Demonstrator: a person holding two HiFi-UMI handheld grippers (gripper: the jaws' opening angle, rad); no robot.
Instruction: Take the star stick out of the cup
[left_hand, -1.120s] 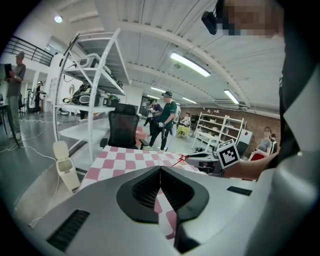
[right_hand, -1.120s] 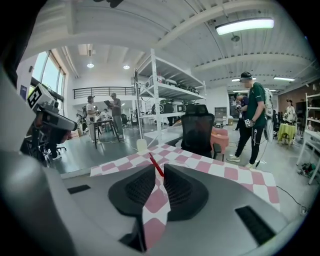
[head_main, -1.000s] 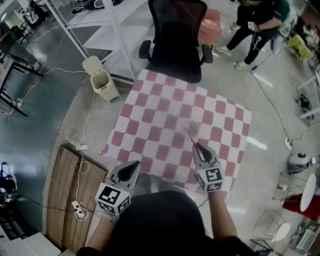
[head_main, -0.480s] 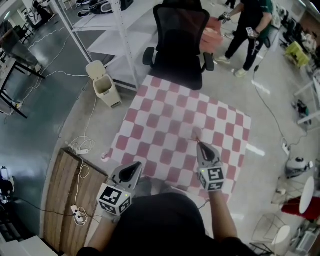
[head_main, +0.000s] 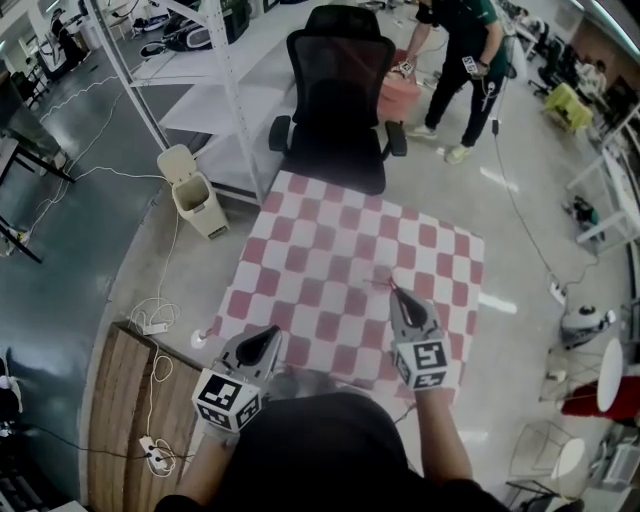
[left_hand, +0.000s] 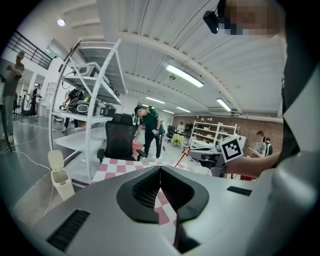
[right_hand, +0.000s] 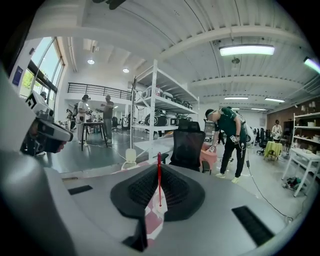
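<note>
The star stick (head_main: 384, 285) is a thin red rod that my right gripper (head_main: 396, 292) is shut on, above the right part of the pink-and-white checkered table (head_main: 330, 260). In the right gripper view the red rod (right_hand: 159, 175) stands upright between the closed jaws. The left gripper view shows its small red star (left_hand: 186, 149) raised in the air, with the right gripper's marker cube (left_hand: 230, 147) beside it. My left gripper (head_main: 272, 334) is shut and empty at the table's near left edge, its jaws meeting at one line (left_hand: 160, 172). No cup shows in any view.
A black office chair (head_main: 340, 90) stands at the table's far edge, with a person (head_main: 455, 50) bending behind it. A white bin (head_main: 190, 190) and a white shelf rack (head_main: 200, 70) are at the left. A wooden board (head_main: 130, 400) and cables lie on the floor near left.
The right gripper keeps its hold on the stick over the cloth. The head view has shifted, and the person at the back has walked left up to the chair.
</note>
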